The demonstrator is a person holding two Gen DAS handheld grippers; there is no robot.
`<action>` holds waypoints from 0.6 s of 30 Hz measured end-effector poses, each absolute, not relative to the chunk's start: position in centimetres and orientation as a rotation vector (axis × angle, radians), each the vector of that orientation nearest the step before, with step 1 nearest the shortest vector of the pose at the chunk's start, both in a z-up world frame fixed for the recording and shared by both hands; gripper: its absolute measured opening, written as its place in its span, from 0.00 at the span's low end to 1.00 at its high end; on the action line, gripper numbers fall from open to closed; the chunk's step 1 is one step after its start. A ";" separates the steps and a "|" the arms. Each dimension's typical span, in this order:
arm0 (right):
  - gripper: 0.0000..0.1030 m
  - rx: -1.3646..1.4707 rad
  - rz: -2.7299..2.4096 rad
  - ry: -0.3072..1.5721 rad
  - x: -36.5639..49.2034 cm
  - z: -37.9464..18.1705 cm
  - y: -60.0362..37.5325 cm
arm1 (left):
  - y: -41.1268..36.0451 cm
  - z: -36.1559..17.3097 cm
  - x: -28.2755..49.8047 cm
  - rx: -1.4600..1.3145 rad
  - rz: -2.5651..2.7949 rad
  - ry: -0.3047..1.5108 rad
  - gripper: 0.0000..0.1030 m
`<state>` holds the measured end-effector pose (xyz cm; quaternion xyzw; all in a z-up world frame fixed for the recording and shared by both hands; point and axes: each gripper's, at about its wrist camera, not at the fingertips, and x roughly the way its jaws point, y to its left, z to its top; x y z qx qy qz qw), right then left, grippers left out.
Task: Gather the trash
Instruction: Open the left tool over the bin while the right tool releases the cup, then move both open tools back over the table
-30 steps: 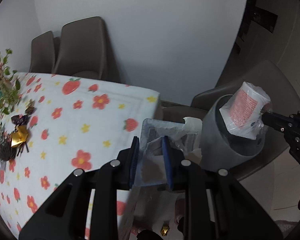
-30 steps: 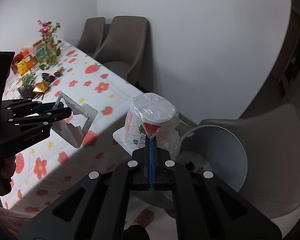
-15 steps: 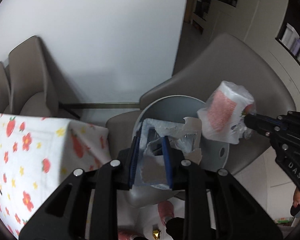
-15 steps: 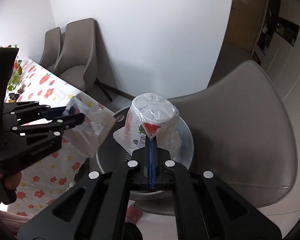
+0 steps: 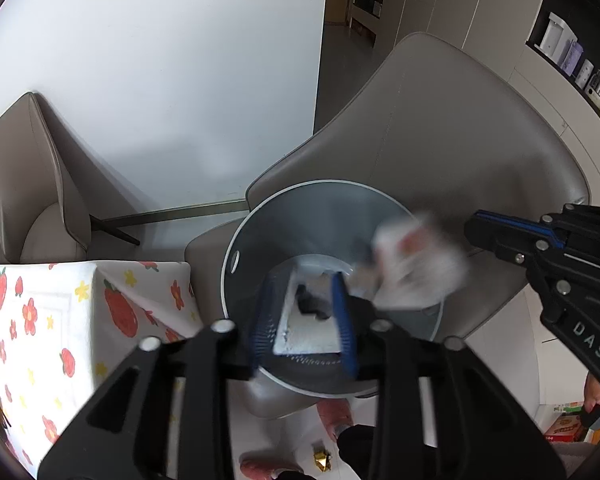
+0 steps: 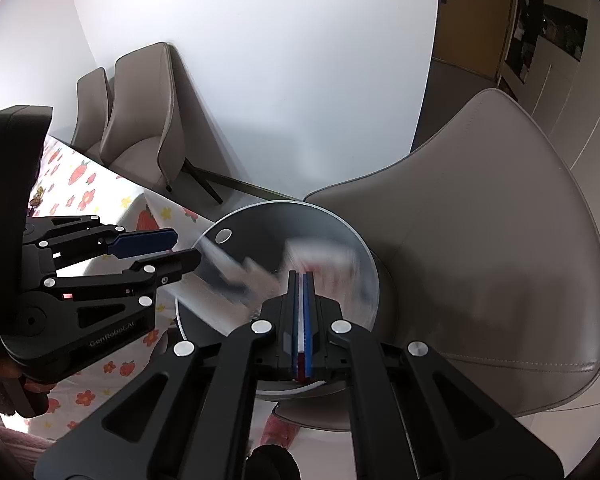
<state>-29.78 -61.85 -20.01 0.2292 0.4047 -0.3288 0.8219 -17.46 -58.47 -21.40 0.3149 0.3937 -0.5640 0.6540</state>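
A grey round trash bin [image 5: 252, 240] [image 6: 356, 248] stands on a chair seat below both grippers. My left gripper [image 5: 304, 312] [image 6: 180, 248] is open over the bin; a clear plastic tray [image 5: 308, 328] [image 6: 224, 268] drops, blurred, from between its pads. My right gripper [image 6: 301, 280] [image 5: 476, 228] has its blue pads almost together with nothing held. The wrapped white and red cup [image 5: 416, 268] [image 6: 320, 260] falls, blurred, into the bin just past the right fingertips.
A table with a strawberry and flower cloth [image 5: 40, 320] [image 6: 84, 184] lies left of the bin. A large grey chair [image 5: 460, 140] [image 6: 500, 240] backs the bin; more chairs [image 6: 140, 120] stand by the white wall. Gold wrappers [image 5: 322, 456] lie on the floor.
Both grippers moved over the bin and tilted down. The left gripper opened and the tray is dropping. The right gripper let go of the wrapped cup, which falls into the bin.
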 end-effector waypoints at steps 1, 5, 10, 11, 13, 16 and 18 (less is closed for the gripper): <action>0.00 0.489 -0.701 0.860 -29.8 -20.0 -61.9 | -58.5 -21.3 -17.6 0.713 -1.279 0.890 0.46; 0.00 0.490 -0.705 0.858 -30.1 -19.8 -61.9 | -58.4 -21.1 -17.8 0.715 -1.278 0.878 0.49; 0.00 0.484 -0.699 0.856 -30.0 -19.6 -61.7 | -58.1 -20.8 -17.8 0.710 -1.266 0.870 0.49; 0.00 0.481 -0.695 0.857 -29.9 -19.6 -61.6 | -57.9 -20.7 -17.7 0.707 -1.262 0.870 0.49; 0.00 0.474 -0.686 0.858 -29.7 -19.4 -61.4 | -57.6 -20.5 -17.5 0.700 -1.249 0.867 0.49; 0.00 0.459 -0.659 0.864 -29.3 -19.2 -61.1 | -56.7 -20.2 -16.8 0.680 -1.218 0.867 0.49; 0.00 0.445 -0.629 0.871 -28.7 -19.1 -60.9 | -56.0 -20.0 -16.2 0.658 -1.186 0.870 0.49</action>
